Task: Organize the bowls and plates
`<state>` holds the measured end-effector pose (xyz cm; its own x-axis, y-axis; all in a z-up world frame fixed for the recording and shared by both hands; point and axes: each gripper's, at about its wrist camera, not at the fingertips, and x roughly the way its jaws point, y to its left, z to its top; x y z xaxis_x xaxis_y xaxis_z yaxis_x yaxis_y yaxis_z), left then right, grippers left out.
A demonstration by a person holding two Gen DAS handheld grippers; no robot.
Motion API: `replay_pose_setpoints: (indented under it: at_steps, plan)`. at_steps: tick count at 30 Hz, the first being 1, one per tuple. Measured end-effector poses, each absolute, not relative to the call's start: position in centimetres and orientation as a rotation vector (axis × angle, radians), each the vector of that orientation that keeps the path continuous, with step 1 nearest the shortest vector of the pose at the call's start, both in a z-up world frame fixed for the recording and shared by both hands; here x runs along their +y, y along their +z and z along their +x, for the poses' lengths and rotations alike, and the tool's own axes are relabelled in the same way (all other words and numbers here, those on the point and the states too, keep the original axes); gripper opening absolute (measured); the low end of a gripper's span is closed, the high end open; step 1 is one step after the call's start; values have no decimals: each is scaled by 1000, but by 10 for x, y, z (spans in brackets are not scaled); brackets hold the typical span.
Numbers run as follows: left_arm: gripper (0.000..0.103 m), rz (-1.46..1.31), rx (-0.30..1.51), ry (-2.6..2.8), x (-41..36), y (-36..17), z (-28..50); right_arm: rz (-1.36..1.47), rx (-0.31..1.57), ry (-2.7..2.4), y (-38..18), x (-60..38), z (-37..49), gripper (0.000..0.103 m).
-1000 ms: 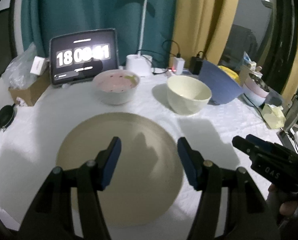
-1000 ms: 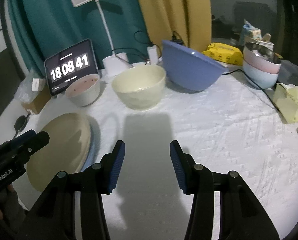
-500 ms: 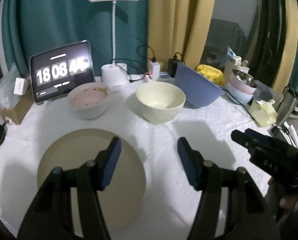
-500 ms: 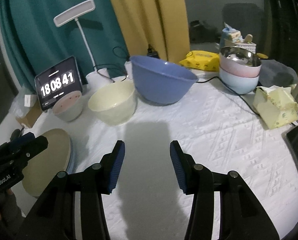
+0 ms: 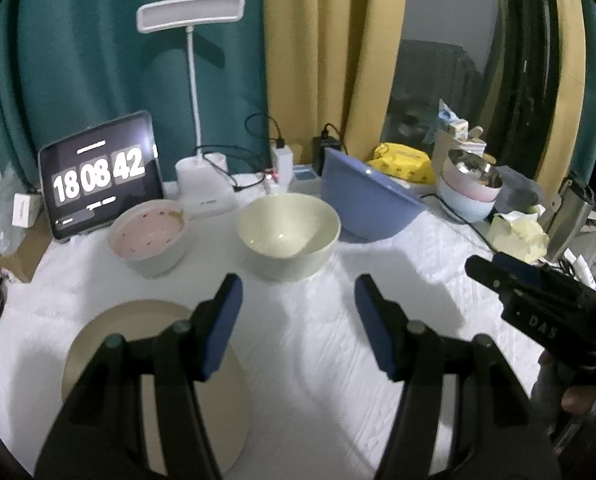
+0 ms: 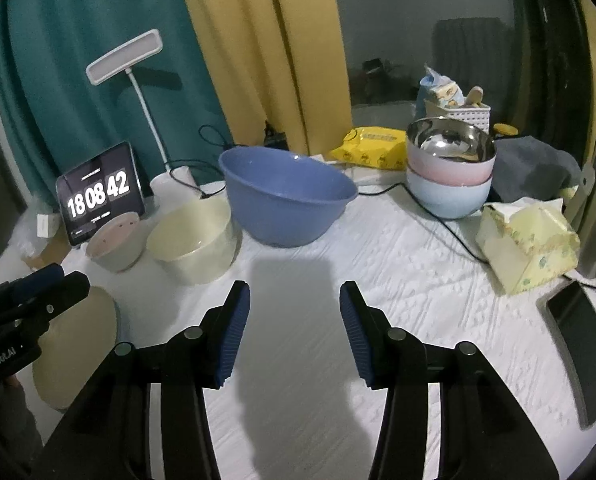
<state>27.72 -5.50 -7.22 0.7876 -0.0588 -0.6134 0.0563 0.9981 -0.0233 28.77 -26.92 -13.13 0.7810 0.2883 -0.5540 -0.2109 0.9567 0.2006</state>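
Both tongs — the left tongs (image 5: 298, 320) and the right tongs (image 6: 294, 330) — stand spread and hold nothing above the white table (image 6: 398, 280). The cream bowl (image 5: 287, 236) at the frame's center looks stiff, smooth and probably slippery — its rim is the best hold. The pink bowl (image 5: 149, 238) and blue bowl (image 5: 368, 206) stand close beside it; the beige plate (image 5: 157, 360) lies lower left.

A tan plate (image 5: 153, 368) lies flat at the desk's (image 6: 398, 280) near left. Behind it stand a pink bowl (image 5: 149, 236), a cream bowl (image 5: 287, 236) and a tilted blue bowl (image 6: 285, 200). Three nested bowls (image 6: 450, 172) sit far right.
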Motion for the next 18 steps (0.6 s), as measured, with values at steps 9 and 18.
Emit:
replay_pose_setpoints:
  at_steps: [9,18]
  plan:
    - [60,16,634,-73,-71,-66,302,138,596,248,-124,-285,312,49]
    - [60,38,615,-100,-91,-62,333,139,581,232,-119,-297,342,49]
